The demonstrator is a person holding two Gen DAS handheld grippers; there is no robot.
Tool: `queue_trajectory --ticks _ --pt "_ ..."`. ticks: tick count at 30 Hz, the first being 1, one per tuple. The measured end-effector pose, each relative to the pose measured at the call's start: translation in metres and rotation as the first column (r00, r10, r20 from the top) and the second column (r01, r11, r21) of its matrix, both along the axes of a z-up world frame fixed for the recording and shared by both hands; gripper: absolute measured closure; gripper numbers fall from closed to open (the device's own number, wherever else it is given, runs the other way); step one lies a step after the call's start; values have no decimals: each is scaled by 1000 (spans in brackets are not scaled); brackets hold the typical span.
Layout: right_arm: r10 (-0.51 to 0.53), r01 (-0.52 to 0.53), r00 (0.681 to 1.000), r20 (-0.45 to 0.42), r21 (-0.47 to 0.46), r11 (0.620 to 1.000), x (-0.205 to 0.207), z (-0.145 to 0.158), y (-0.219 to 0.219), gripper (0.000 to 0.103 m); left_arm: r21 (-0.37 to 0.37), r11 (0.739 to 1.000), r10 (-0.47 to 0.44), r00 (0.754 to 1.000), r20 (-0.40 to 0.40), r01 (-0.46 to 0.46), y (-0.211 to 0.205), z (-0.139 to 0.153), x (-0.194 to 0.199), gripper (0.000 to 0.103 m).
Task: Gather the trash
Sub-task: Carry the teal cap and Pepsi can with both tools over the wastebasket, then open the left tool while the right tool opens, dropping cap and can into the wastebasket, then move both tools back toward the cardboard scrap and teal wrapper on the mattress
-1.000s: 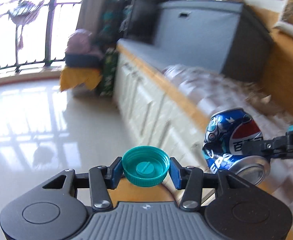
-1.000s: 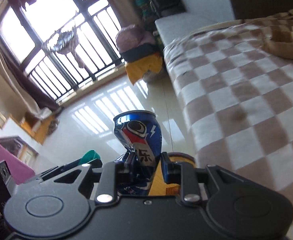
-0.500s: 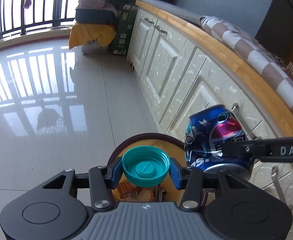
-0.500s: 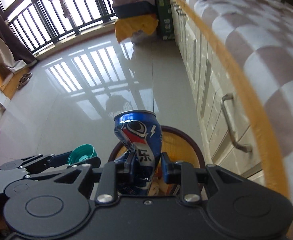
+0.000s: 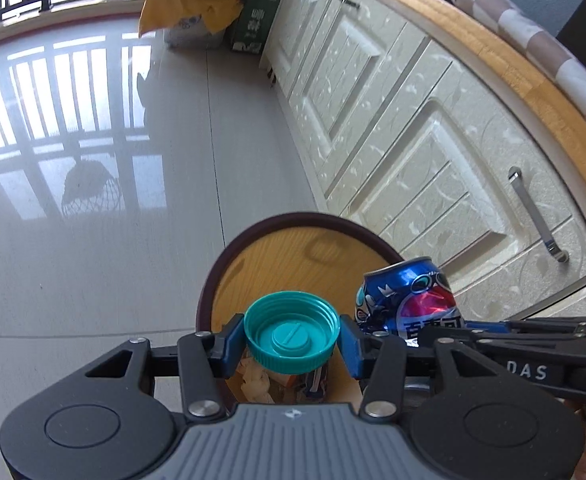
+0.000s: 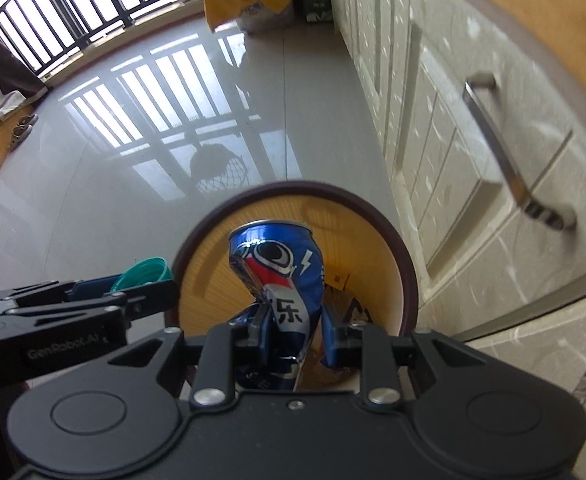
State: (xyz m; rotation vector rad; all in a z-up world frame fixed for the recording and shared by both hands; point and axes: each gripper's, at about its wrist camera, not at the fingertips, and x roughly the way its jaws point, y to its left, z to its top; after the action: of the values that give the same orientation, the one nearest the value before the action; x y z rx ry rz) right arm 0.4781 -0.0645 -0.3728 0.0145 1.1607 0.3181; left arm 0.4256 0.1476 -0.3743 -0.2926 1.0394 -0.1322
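Both grippers are hovering over the bin [image 5: 229, 264], the left gripper [image 5: 292, 338] pinching a green cap [image 5: 292, 336], the right gripper [image 6: 293, 330] squeezing a crushed can [image 6: 279, 268]; next, jaws likely need spreading to drop both.

Between the jaws of the left gripper [image 5: 292, 343] sits a teal bottle cap [image 5: 292, 338] of matt plastic, its rim ribbed; the blue pads [image 5: 229, 342] pressing it look smooth and rubbery. The right gripper [image 6: 293, 334] clamps a crumpled can [image 6: 279, 280] of thin glossy metal, its printed skin creased and glinting. Below both jaws opens a waste bin [image 5: 313, 252] with a wood-grain inner wall and a dark smooth rim, crumpled paper inside. Ahead, the floor [image 5: 93, 200] is polished, mirror-glossy tile. To the right, the cabinet fronts [image 5: 413, 140] show an embossed satin finish with brushed metal handles [image 5: 535, 216].
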Motion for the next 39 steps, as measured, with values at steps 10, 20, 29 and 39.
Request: queue_trajectory --ticks 10,20,29,39 --pt "-22 19 993 -112 -25 1000 9 -44 2 76 -67 998 -5 992 -126 -3 -8 -31 11 53" --pt "-16 27 977 -215 48 998 10 -69 5 66 -48 999 -14 984 -179 5 -11 -44 14 50" --pt "34 -45 978 -206 -52 998 7 -68 9 61 59 995 -70 971 -229 86 -18 -46 12 38" --pt "48 -65 984 -170 -95 993 2 -57 2 59 94 991 -66 966 -248 92 -14 -42 10 32"
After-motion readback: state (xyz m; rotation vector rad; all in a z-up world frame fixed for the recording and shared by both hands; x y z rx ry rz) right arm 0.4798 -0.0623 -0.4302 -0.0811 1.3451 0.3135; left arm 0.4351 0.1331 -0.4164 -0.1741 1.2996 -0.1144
